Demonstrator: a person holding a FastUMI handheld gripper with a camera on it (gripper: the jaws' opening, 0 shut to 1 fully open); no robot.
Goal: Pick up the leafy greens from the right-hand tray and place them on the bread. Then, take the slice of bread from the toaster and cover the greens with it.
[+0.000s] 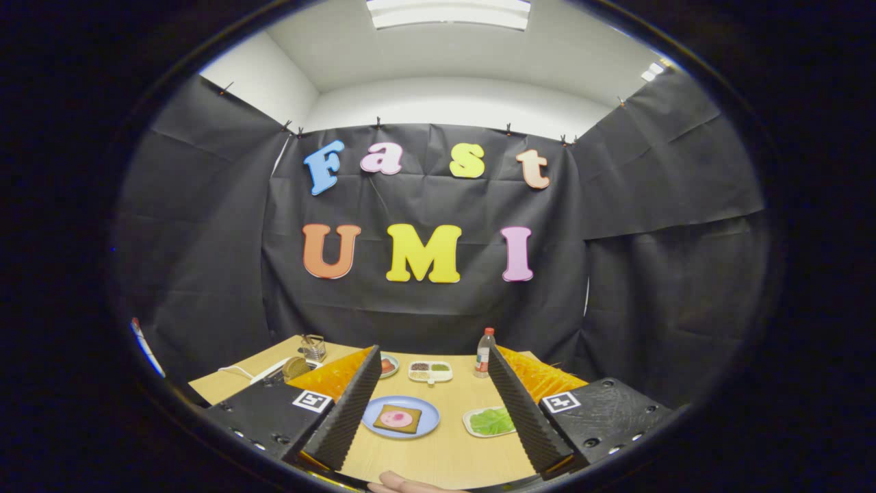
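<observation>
At 10 o'clock, toaster (pixel 313 348) holds the covering slice. At 11 o'clock, bread (pixel 397 418) waits on blue plate (pixel 373 424). My tongs (pixel 433 414) stand wide open, empty, poised above. At 1 o'clock, leafy greens (pixel 493 421) lie in right-hand tray (pixel 469 421), reachable first

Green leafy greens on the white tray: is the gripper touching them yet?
Apart. In the gripper view the open gripper hangs above the wooden table, and the green leafy greens lie untouched on their white tray, ahead by the right finger.
</observation>
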